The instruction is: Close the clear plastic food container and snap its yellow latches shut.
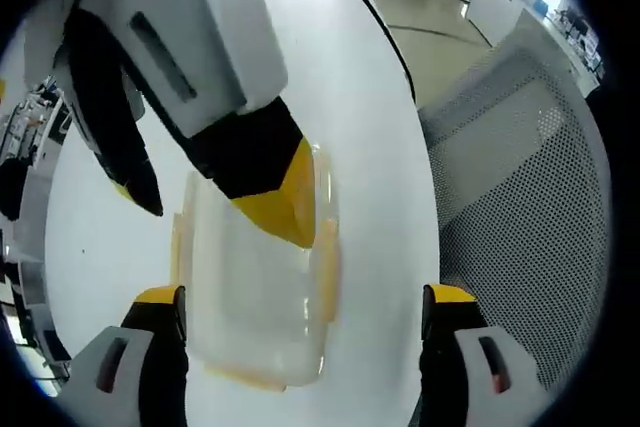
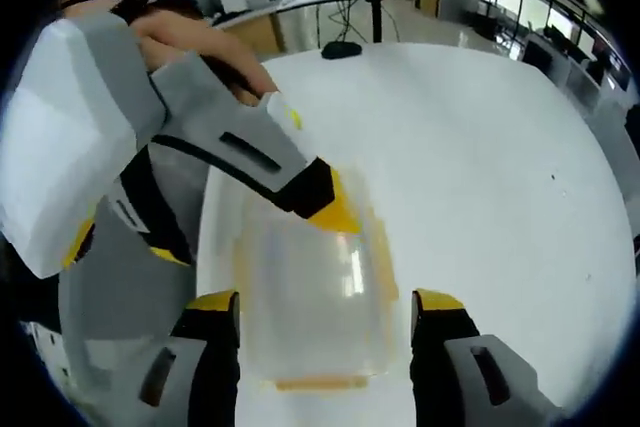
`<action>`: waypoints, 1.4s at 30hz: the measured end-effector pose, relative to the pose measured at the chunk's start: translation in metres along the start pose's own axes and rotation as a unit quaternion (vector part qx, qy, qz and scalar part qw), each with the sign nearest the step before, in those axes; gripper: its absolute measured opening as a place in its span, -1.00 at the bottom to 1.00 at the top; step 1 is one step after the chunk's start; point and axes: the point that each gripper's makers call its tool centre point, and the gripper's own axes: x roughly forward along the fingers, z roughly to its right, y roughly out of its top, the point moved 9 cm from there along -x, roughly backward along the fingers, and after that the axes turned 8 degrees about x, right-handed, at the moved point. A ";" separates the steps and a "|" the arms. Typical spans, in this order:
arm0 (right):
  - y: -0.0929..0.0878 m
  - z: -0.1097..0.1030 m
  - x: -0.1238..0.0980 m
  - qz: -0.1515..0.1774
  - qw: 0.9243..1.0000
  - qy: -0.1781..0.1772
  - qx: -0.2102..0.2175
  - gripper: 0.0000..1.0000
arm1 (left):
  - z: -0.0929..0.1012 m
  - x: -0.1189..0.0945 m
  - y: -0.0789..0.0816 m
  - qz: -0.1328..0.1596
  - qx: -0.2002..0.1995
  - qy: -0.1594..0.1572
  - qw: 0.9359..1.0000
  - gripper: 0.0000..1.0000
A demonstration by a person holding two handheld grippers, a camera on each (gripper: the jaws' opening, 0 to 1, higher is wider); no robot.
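Note:
The clear plastic container [image 1: 255,307] lies on the white table [image 1: 380,117], with pale yellow latches [image 1: 328,267] along its sides and near end. My left gripper [image 1: 303,305] is open, its jaws on either side of the container and not touching it. The right gripper [image 1: 225,217] comes in from the top left, also open, and one yellow fingertip [image 1: 290,202] rests on the lid. In the right gripper view the container [image 2: 310,297] sits between my open right gripper [image 2: 325,309]. One yellow fingertip [image 2: 335,212] of the left gripper lies on its far end.
A grey mesh chair [image 1: 530,197] stands close to the table's edge. A person's hand [image 2: 190,37] holds the left gripper. Desks, a monitor stand [image 2: 345,47] and office chairs fill the room beyond the table [image 2: 480,147].

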 end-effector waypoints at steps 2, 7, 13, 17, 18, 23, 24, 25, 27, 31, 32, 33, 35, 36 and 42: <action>-0.003 -0.001 -0.001 0.001 1.000 -0.001 -0.002 0.42 | -0.001 -0.002 -0.002 0.003 0.005 0.001 1.000 0.96; -0.007 -0.002 -0.004 0.006 1.000 -0.008 -0.007 0.48 | -0.007 -0.002 -0.005 0.001 0.001 0.001 1.000 0.95; -0.012 -0.006 -0.003 -0.002 1.000 -0.016 -0.027 0.56 | -0.009 -0.002 -0.004 0.008 -0.014 -0.010 1.000 0.92; -0.014 -0.009 -0.001 -0.002 0.999 -0.017 -0.028 0.56 | -0.011 -0.002 -0.004 0.010 -0.012 -0.011 1.000 0.91; -0.014 -0.009 -0.001 -0.002 0.999 -0.017 -0.028 0.56 | -0.012 -0.002 -0.004 0.011 -0.012 -0.011 1.000 0.92; -0.016 -0.010 0.002 -0.003 0.999 -0.027 -0.036 0.56 | -0.017 0.002 -0.011 0.006 -0.013 -0.019 1.000 0.91; -0.017 -0.011 0.002 -0.001 0.999 -0.028 -0.039 0.56 | -0.018 0.002 -0.012 0.004 -0.009 -0.019 1.000 0.91; -0.017 -0.011 0.003 0.000 0.999 -0.030 -0.040 0.56 | -0.018 0.002 -0.013 0.004 -0.006 -0.021 1.000 0.90; -0.018 -0.013 0.005 0.002 0.998 -0.035 -0.044 0.56 | -0.019 0.003 -0.014 0.005 -0.006 -0.024 1.000 0.90; -0.021 -0.018 0.010 -0.004 0.997 -0.045 -0.070 0.56 | -0.021 0.005 -0.019 0.001 -0.006 -0.033 0.999 0.89; -0.022 -0.019 0.011 -0.009 0.996 -0.047 -0.075 0.56 | -0.022 0.006 -0.020 0.000 -0.007 -0.035 0.999 0.89; -0.023 -0.019 0.011 -0.012 0.995 -0.051 -0.082 0.56 | -0.022 0.007 -0.020 -0.001 -0.008 -0.037 0.999 0.89; -0.025 -0.016 0.012 -0.015 0.995 -0.058 -0.083 0.56 | -0.024 0.007 -0.021 -0.002 -0.008 -0.039 0.999 0.87; -0.026 -0.015 0.013 -0.015 0.995 -0.059 -0.081 0.56 | -0.025 0.007 -0.021 -0.002 -0.011 -0.038 0.999 0.86; -0.029 -0.014 0.014 -0.018 0.995 -0.057 -0.076 0.57 | -0.029 0.011 -0.025 -0.006 -0.010 -0.039 0.999 0.84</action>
